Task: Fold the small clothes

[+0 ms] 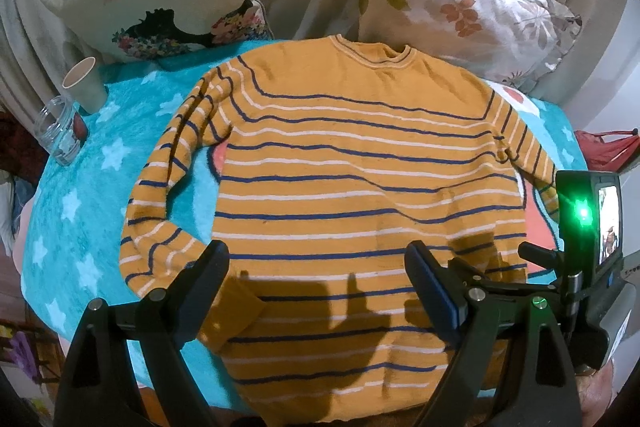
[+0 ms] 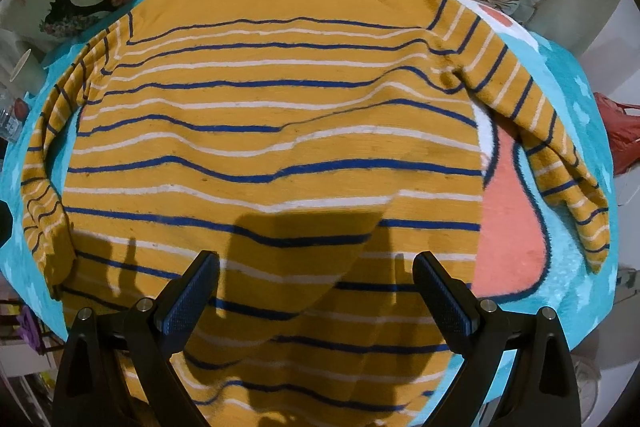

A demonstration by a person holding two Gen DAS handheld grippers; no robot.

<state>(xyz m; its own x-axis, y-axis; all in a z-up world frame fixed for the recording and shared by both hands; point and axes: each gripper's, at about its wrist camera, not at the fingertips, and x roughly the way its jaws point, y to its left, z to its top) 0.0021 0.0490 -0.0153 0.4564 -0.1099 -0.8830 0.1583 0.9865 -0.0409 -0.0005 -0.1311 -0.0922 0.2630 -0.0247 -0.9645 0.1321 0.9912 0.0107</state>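
Sweater (image 1: 360, 167) lies flat, unfolded; folding not yet begun.
Left tool (image 1: 316, 267) and right tool (image 2: 316, 275) hover wide open, empty; next, likely grip a sleeve (image 2: 532, 131).

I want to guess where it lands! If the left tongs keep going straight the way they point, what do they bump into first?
Most likely the sweater. The left tongs are open and aimed at its striped body, with nothing in between. The pillows lie farther on, though depth is hard to judge.
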